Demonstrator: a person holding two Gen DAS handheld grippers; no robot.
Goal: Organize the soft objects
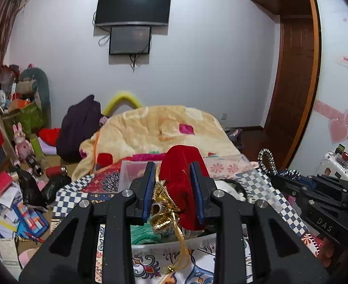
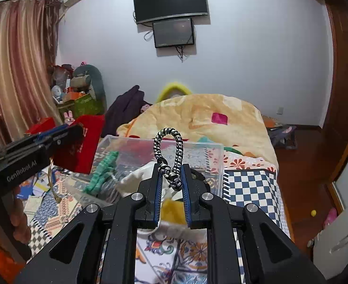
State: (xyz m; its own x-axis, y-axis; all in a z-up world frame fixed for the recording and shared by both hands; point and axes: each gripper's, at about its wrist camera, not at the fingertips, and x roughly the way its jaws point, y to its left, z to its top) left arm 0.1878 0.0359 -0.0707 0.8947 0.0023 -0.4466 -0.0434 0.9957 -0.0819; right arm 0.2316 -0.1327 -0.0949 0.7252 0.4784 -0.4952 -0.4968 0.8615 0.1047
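Red pouch point(image 1: 181, 184), left view only

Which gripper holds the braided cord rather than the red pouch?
The right gripper: it pinches the black-and-white braided cord; the left gripper clamps the red velvet pouch.

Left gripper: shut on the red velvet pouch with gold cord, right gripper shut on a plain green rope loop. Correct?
Not quite. The left gripper does grip the red velvet pouch with gold cord, but the right wrist view shows the right gripper shut on a black-and-white braided rope loop, not a green one.
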